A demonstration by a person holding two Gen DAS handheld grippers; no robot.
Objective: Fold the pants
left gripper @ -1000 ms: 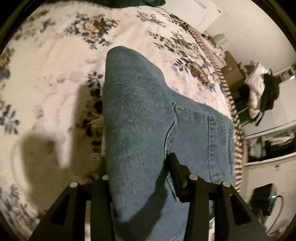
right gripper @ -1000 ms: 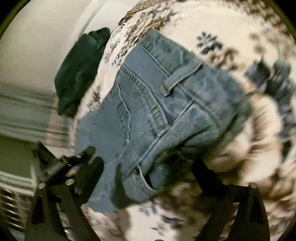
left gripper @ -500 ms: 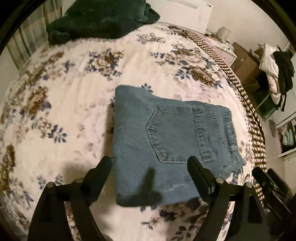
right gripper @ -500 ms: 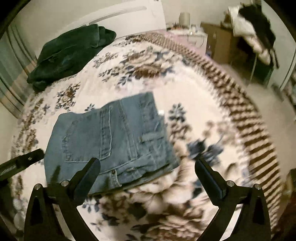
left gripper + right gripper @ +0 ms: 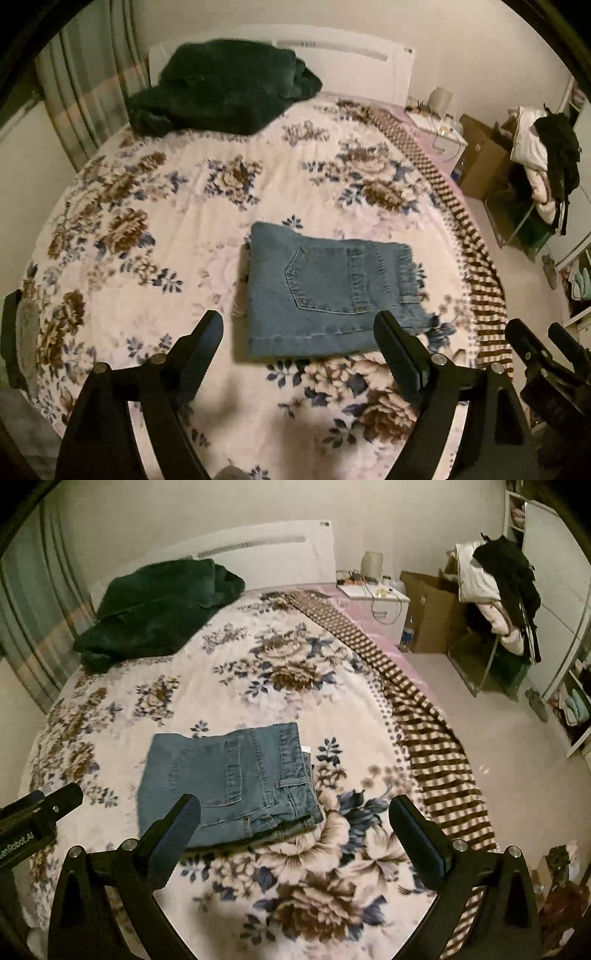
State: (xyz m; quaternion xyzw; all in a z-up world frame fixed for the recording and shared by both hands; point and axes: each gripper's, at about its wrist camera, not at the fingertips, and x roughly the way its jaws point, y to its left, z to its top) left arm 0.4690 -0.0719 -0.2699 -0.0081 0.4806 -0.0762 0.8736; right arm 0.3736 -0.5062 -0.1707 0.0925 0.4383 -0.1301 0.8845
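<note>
The blue denim pants (image 5: 325,291) lie folded into a compact rectangle on the floral bedspread (image 5: 147,229), back pocket facing up. They also show in the right wrist view (image 5: 229,779). My left gripper (image 5: 297,325) is open and empty, held above and short of the near edge of the pants. My right gripper (image 5: 293,808) is open and empty, pulled back above the pants' near right corner. The right gripper also shows at the right edge of the left wrist view (image 5: 543,354), and the left gripper at the left edge of the right wrist view (image 5: 40,812).
A dark green garment (image 5: 221,96) lies at the head of the bed by the white headboard (image 5: 266,554). A striped blanket edge (image 5: 424,716) runs down the bed's right side. A nightstand (image 5: 373,594), cardboard box (image 5: 428,609) and clothes-laden chair (image 5: 498,590) stand to the right.
A second ago both grippers were down at the pants, the left one holding denim. Both have let go, opened wide and pulled back and up from the folded pants.
</note>
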